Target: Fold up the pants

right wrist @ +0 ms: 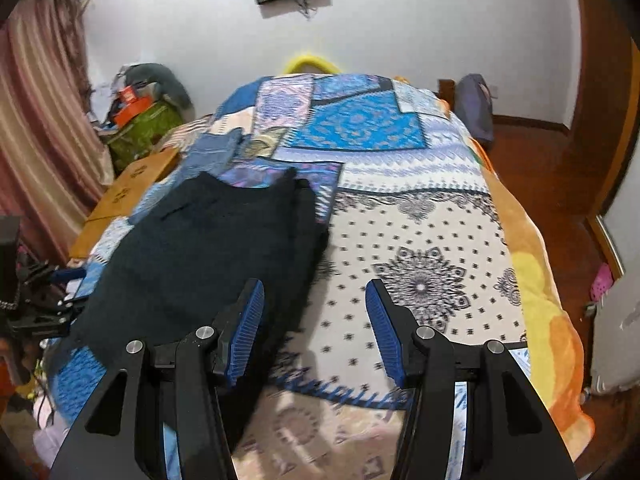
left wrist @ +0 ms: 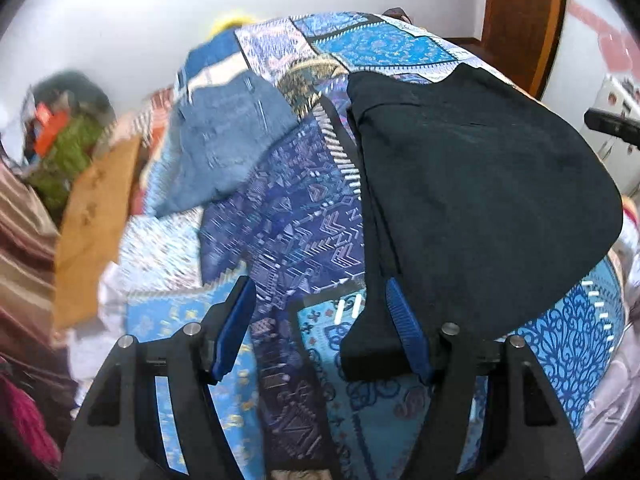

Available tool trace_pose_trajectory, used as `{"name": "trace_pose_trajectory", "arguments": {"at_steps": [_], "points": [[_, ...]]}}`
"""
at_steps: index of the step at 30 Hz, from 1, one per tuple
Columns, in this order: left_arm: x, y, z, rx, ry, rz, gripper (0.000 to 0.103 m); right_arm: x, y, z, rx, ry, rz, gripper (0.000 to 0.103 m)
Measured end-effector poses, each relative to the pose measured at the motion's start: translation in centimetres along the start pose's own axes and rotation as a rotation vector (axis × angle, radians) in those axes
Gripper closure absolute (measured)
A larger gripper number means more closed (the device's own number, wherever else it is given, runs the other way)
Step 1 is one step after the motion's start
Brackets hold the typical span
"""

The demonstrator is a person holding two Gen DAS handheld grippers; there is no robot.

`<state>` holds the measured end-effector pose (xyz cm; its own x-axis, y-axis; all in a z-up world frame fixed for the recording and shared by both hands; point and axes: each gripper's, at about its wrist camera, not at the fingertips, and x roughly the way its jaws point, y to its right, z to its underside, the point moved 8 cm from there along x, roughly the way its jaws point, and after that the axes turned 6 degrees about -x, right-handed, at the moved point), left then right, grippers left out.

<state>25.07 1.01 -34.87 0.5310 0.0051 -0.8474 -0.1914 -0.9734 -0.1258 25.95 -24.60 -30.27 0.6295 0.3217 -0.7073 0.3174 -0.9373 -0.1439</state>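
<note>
Black pants [left wrist: 472, 200] lie folded on the patterned bedspread [left wrist: 288, 240]; they also show in the right wrist view [right wrist: 208, 256]. My left gripper [left wrist: 320, 328] is open just above the bed, with its right finger pad [left wrist: 404, 328] at the pants' near left edge. My right gripper [right wrist: 316, 332] is open and empty above the bed, with its left finger pad [right wrist: 244, 328] over the pants' right edge. Folded blue jeans [left wrist: 228, 136] lie farther back on the bed and show small in the right wrist view [right wrist: 216, 152].
A brown cardboard box [right wrist: 128, 188] stands at the bed's left side. A green bag with clutter [right wrist: 140, 128] sits by the curtain [right wrist: 36, 120]. A grey backpack [right wrist: 476, 108] stands at the far right corner. Wooden floor [right wrist: 552, 184] lies right of the bed.
</note>
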Motion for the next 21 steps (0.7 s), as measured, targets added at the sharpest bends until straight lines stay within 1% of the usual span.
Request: {"name": "trace_pose_trajectory", "arguments": {"at_steps": [2,3,7,8,9,10,11,12,14,16,17,19,20,21], "points": [[-1.2,-0.1,-1.1,-0.008,0.032,-0.002,0.036,-0.2,-1.2,-0.2,-0.016,0.010,-0.034,0.054],[-1.9,-0.1,-2.0,-0.021,0.054,0.018,0.036,-0.3,-1.8,-0.4,-0.025,0.014,-0.048,0.054],[-3.4,1.3,-5.4,-0.028,0.096,0.097,0.036,0.4,-4.7,-1.1,-0.075,0.022,-0.102,0.054],[-3.5,1.9,-6.1,-0.026,0.102,0.120,0.039,0.8,-5.3,-1.1,-0.085,0.020,-0.115,0.054],[-3.5,2.9,-6.9,-0.020,0.107,0.157,0.052,1.2,-5.8,-1.2,-0.095,0.015,-0.121,0.054],[-3.3,3.8,-7.4,-0.011,0.108,0.185,0.061,1.8,-6.4,-1.2,-0.111,0.009,-0.133,0.054],[-3.0,4.8,-7.7,0.003,0.101,0.211,0.078,2.1,-6.9,-1.1,-0.122,0.007,-0.142,0.055],[-2.4,5.8,-8.0,0.017,0.084,0.235,0.084,2.4,-7.4,-1.0,-0.141,0.009,-0.153,0.059],[-1.2,7.7,-8.1,0.041,0.065,0.277,0.084,3.1,-8.6,-0.6,-0.176,-0.009,-0.169,0.062],[0.0,8.6,-7.7,0.068,0.046,0.266,0.084,3.9,-9.4,0.1,-0.209,-0.039,-0.172,0.062],[1.1,9.0,-7.3,0.084,0.023,0.257,0.084,4.6,-9.6,0.6,-0.227,-0.063,-0.168,0.062],[2.4,9.0,-6.3,0.083,-0.019,0.255,0.084,5.5,-9.3,1.8,-0.228,-0.103,-0.171,0.063],[3.1,8.8,-5.8,0.075,-0.039,0.266,0.084,5.6,-9.1,2.1,-0.222,-0.109,-0.173,0.066],[3.1,8.5,-5.5,0.069,-0.033,0.274,0.084,5.5,-8.7,2.4,-0.218,-0.110,-0.172,0.067]]}}
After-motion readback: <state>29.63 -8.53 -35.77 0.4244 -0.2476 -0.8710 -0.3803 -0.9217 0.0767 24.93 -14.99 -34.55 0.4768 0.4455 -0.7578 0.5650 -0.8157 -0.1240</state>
